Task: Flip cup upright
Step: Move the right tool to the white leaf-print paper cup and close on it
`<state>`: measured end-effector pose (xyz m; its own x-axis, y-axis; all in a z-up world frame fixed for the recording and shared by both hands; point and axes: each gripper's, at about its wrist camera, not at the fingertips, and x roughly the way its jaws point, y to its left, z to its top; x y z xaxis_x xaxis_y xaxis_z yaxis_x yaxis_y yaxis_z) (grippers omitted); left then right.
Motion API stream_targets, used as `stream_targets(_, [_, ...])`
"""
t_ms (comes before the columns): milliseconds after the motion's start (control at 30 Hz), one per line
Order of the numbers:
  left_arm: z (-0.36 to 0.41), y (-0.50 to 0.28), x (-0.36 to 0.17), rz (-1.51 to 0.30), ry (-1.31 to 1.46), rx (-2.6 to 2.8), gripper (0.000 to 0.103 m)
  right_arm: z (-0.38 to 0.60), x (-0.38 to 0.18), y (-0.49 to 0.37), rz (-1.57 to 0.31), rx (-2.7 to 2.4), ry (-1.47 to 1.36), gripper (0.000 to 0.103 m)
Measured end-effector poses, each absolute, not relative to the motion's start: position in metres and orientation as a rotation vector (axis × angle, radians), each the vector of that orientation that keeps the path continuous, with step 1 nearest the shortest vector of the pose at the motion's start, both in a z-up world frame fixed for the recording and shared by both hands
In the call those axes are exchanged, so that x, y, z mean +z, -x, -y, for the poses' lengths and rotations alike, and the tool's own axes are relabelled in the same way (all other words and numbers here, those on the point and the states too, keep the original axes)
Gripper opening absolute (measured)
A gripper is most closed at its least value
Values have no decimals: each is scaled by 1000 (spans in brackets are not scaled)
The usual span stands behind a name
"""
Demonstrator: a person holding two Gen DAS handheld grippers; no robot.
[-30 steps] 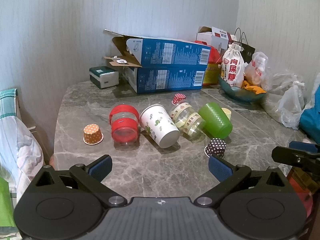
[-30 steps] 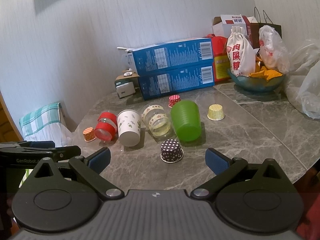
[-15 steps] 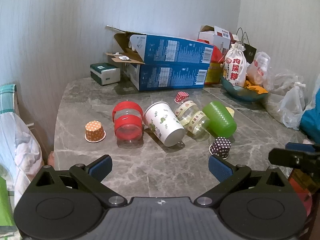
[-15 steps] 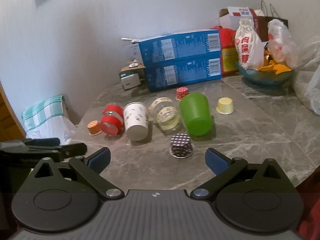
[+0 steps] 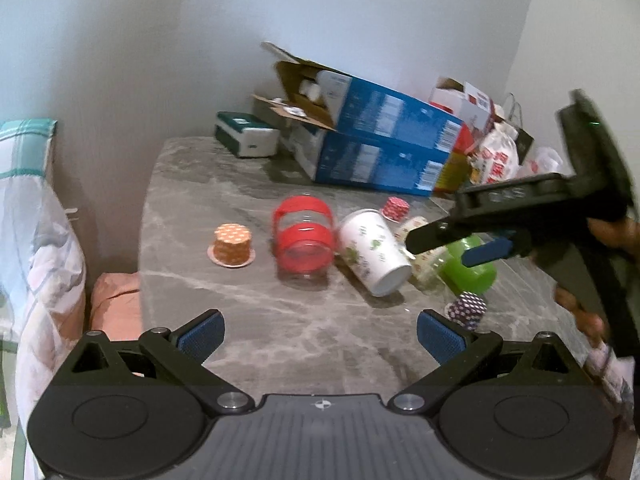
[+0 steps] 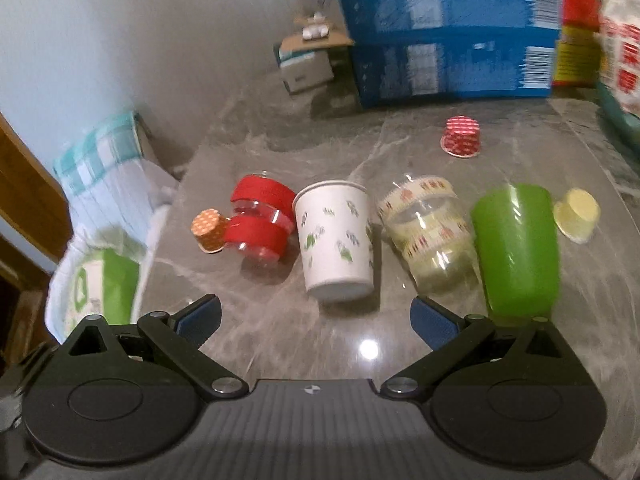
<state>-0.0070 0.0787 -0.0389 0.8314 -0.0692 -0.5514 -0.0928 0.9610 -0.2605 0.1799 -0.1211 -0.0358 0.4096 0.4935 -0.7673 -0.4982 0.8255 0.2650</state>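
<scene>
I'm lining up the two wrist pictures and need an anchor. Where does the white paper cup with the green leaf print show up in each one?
Left wrist: the white paper cup lies on its side right of centre, beside the red-banded clear cup.
Right wrist: the white paper cup lies centre frame, ahead of the open jaws.
Shared landmark: the stacked blue boxes at the wall.
</scene>
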Motion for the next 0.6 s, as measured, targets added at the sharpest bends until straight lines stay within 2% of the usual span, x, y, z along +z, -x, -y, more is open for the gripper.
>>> stream_targets(267, [-115,21,-46,-548,395,13,103,87,-58,-212,-1097,601,112,95])
stream_targets(400, [-119,23,-50,-553,391,11,103,83,-65,-221,-1133,577,139,87])
stream_targets(600, [-122,25,-53,-564,402,-4,103,65,-68,-230,-1150,553,229,85])
